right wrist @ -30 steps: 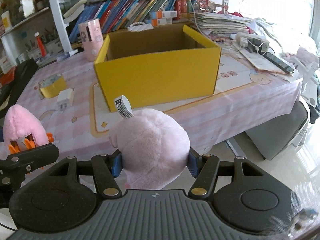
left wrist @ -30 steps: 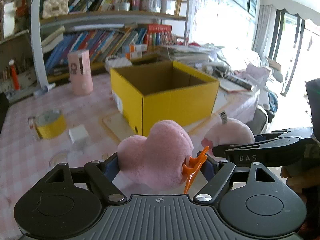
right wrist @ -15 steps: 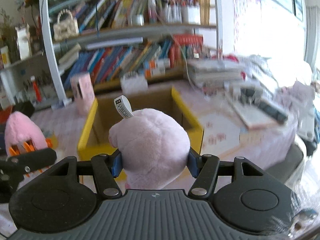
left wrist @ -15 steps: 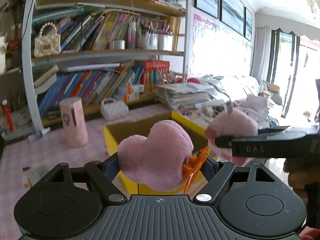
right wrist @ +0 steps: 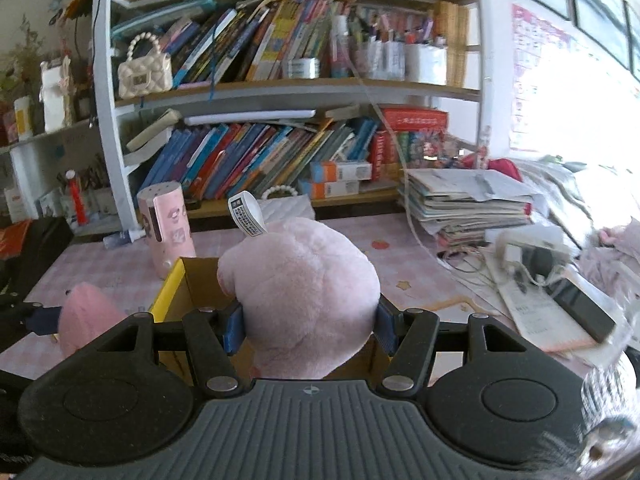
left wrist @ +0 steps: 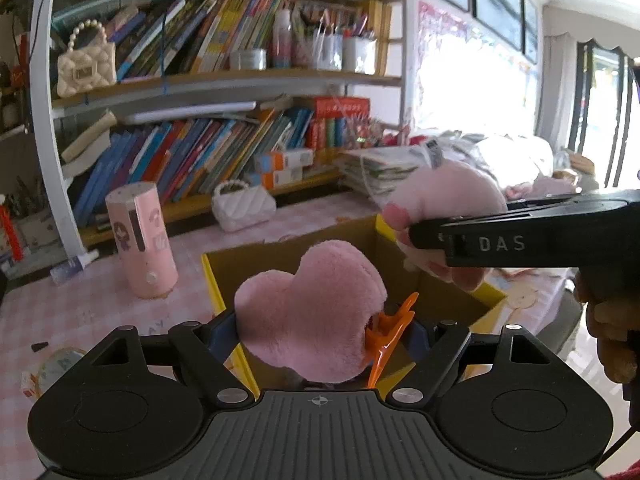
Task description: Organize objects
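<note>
My left gripper [left wrist: 316, 334] is shut on a pink plush toy with orange feet [left wrist: 308, 312], held over the open yellow cardboard box [left wrist: 224, 300]. My right gripper [right wrist: 308, 326] is shut on a paler pink plush toy with a white tag [right wrist: 304, 296], above the same box [right wrist: 170, 296]. In the left wrist view the right gripper's finger [left wrist: 520, 240] and its plush toy [left wrist: 448, 200] show at the right, over the box's right side. In the right wrist view the left gripper's plush toy [right wrist: 86, 316] shows at the far left.
A pink cylinder [left wrist: 140, 240] and a white quilted purse [left wrist: 242, 206] stand on the pink checked table behind the box. A bookshelf [right wrist: 260, 92] rises at the back. Stacked papers [right wrist: 468, 204] and clutter lie at the right. A yellow tape roll [left wrist: 56, 364] lies at the left.
Both grippers rose and moved forward with their plush toys, from in front of the box to above its opening. The box now sits low and close under them.
</note>
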Available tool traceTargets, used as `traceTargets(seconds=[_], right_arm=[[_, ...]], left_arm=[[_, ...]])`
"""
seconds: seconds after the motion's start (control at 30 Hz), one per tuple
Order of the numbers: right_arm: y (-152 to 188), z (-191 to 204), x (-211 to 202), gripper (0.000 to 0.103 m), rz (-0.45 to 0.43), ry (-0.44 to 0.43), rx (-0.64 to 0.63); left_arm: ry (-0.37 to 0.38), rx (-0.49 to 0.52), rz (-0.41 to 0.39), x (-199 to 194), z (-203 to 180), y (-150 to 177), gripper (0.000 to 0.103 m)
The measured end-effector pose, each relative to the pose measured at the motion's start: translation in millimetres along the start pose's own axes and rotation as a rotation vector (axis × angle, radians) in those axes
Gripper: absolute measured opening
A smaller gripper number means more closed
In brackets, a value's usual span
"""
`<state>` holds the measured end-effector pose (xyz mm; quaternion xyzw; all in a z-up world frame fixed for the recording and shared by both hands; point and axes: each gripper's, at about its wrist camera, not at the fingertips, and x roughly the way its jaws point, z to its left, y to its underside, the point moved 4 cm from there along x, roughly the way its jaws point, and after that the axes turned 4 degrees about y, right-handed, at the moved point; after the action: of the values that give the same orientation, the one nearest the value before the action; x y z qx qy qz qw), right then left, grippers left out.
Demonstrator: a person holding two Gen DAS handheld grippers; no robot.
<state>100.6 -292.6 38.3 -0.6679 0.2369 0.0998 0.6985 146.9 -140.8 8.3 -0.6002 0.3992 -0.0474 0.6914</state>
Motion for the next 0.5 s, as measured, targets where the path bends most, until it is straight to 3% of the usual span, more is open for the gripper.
traceTargets(seconds=[0.5], right_arm=[[10.5,23.0,89.8,0.058,0.165,-0.147,-0.151]], left_arm=[[-0.067,0.006,0.141,55.3,5.2,7.8,0.082]])
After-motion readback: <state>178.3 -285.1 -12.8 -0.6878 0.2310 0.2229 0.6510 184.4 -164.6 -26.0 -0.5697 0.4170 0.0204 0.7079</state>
